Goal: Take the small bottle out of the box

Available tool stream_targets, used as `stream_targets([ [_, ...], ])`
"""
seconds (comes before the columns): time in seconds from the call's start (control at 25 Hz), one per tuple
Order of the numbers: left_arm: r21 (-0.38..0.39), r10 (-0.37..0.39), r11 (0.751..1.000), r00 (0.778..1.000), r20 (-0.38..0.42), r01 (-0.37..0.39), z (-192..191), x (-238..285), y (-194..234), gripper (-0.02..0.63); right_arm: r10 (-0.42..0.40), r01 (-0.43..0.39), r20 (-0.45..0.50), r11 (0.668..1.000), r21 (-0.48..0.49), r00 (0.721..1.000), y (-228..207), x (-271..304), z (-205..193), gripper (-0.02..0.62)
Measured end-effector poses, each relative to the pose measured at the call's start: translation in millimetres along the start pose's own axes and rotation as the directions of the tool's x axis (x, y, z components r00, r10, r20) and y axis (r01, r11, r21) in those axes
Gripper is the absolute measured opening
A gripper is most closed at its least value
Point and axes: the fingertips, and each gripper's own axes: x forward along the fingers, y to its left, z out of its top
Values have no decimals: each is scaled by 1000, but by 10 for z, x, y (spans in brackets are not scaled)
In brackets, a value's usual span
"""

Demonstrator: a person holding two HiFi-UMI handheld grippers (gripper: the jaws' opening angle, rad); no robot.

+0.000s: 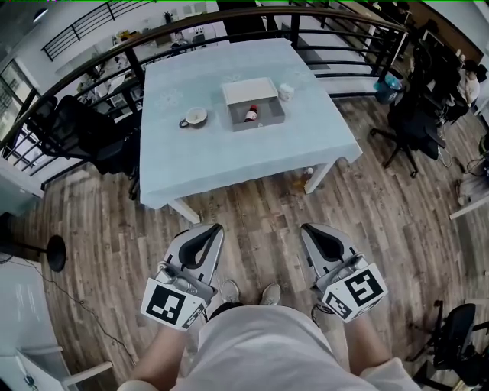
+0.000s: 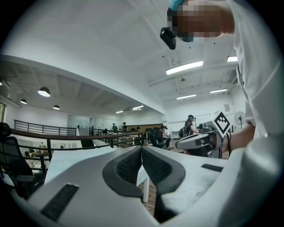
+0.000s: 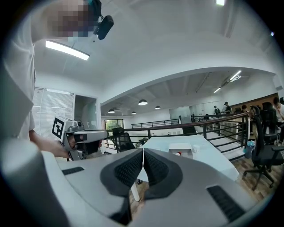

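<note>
A small bottle [image 1: 250,114] with a red cap lies inside a grey open box [image 1: 267,119] on the light blue table [image 1: 229,160], well ahead of me. Its red cap [image 3: 179,153] shows faintly in the right gripper view, inside the box [image 3: 179,146]. My left gripper [image 1: 212,229] hangs over the wooden floor, short of the table's near edge, jaws shut with nothing between them. My right gripper [image 1: 309,229] is level with it, also shut and empty. In the left gripper view the left gripper [image 2: 141,147] has its pads together; the right gripper [image 3: 143,150] looks the same.
A cup with a handle [image 1: 195,117] stands left of the box, a small white cup [image 1: 286,92] to its right. The box lid [image 1: 249,90] rests behind the box. Black office chairs [image 1: 88,134] and a railing [image 1: 229,19] surround the table. Something small lies on the floor by the table leg [image 1: 306,177].
</note>
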Motion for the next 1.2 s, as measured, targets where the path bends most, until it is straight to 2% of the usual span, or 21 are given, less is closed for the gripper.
stream_targets([
  [0.68, 8, 1, 1000, 1000, -10, -1, 32, 224, -389, 20, -21, 21, -2, 999, 27, 1000, -392, -325, -158, 23],
  [1.2, -18, -8, 1000, 1000, -19, 7, -93, 466, -257, 20, -18, 20, -27, 999, 41, 999, -570, -138, -235, 23],
])
